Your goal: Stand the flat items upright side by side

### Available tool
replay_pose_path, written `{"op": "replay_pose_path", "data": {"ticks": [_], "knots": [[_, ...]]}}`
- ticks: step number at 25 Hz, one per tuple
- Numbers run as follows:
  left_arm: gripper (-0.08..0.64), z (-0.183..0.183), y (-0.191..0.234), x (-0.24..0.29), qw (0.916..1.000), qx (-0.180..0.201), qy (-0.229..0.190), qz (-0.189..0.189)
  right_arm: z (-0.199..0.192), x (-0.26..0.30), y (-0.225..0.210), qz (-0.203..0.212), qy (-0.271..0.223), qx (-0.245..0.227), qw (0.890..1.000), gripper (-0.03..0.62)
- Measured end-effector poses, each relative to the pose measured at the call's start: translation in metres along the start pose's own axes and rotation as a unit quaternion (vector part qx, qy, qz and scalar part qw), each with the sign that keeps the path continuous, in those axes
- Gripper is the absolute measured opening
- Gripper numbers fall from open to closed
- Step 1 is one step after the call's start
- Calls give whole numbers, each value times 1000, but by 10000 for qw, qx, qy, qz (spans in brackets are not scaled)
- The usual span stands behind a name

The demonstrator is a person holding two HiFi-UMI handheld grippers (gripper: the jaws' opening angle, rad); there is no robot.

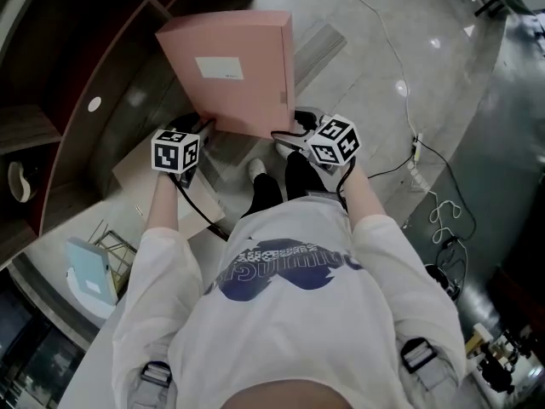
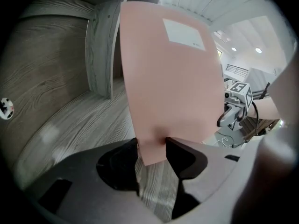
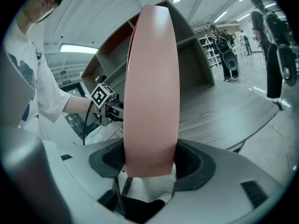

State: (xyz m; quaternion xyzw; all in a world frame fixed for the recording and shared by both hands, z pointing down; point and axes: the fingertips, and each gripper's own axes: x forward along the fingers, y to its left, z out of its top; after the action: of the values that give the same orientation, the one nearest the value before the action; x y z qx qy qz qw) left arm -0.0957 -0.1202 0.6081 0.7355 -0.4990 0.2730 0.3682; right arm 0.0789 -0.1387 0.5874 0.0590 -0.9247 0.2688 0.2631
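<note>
A flat pink box file (image 1: 230,71) with a white label hangs in the air in front of me, held by both grippers. My left gripper (image 1: 204,129) is shut on its lower left corner; in the left gripper view the corner of the pink file (image 2: 173,78) sits pinched between the dark pads of the left gripper (image 2: 152,147). My right gripper (image 1: 286,135) is shut across the file's thickness at the lower right edge. In the right gripper view the file's narrow edge (image 3: 152,78) stands upright in the right gripper (image 3: 148,160).
A dark wooden shelf unit (image 1: 51,75) curves along the left, and its grey wood board (image 2: 60,101) lies behind the file. A beige flat box (image 1: 140,173) and a light blue item (image 1: 89,271) lie below left. Cables (image 1: 426,169) trail on the floor at right. People (image 3: 275,45) stand far off.
</note>
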Motion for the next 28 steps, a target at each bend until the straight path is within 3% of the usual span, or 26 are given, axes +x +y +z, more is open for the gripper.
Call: {"op": "replay_pose_path", "data": {"ticks": [4, 6, 10, 13, 19, 23, 28], "knots": [[198, -1, 7, -3, 9995, -58, -107, 280, 3, 6, 2, -115, 27, -224, 9997, 291], [198, 1, 13, -7, 9980, -108, -188, 591, 7, 9, 2, -165, -2, -271, 9995, 291], [198, -1, 22, -25, 9891, -113, -417, 1408, 14, 17, 5, -229, -54, -380, 9990, 291], [198, 2, 15, -42, 9832, 13, -666, 1702, 15, 24, 8, -270, 13, -604, 9978, 291], [198, 29, -28, -55, 9803, 315, -1092, 1616, 17, 30, 11, -321, 50, -805, 9962, 291], [198, 33, -48, -47, 9808, 462, -1120, 1530, 17, 35, 15, -374, 74, -926, 9950, 291], [198, 21, -48, -36, 9830, 202, -1124, 1435, 13, 45, 22, -470, 264, -1259, 9906, 291]]}}
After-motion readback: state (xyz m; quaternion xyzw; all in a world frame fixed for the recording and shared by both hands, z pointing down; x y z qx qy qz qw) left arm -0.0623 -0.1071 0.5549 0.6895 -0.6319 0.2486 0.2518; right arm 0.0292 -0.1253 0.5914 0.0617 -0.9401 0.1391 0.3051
